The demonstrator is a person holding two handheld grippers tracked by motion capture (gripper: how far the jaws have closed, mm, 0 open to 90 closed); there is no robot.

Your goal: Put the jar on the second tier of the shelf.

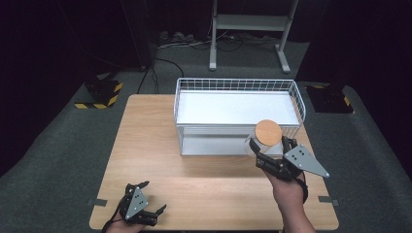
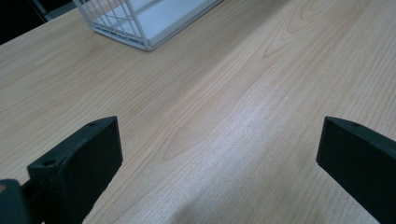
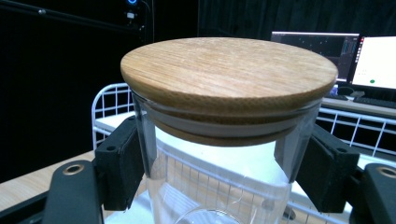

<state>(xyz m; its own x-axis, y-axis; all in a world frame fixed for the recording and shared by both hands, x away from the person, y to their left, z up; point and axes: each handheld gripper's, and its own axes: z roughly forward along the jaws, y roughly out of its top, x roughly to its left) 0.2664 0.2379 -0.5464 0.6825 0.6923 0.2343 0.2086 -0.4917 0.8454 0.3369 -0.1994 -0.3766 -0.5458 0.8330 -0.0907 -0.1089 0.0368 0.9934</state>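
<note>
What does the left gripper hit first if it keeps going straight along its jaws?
Probably bare table; the left gripper is open and angled down at it. Beyond, the white wire basket's corner lies left of that line.

The white wire basket [image 1: 238, 114] took up the far middle of the wooden table [image 1: 145, 145], its mesh walls barring any low approach from the sides; its top stood open. The glass jar [image 1: 265, 138], clamped by the right gripper [image 1: 272, 158], hung at the basket's near right corner, possibly touching the rim. Bare tabletop lay between the left gripper [image 1: 150, 201] and the basket.
</note>
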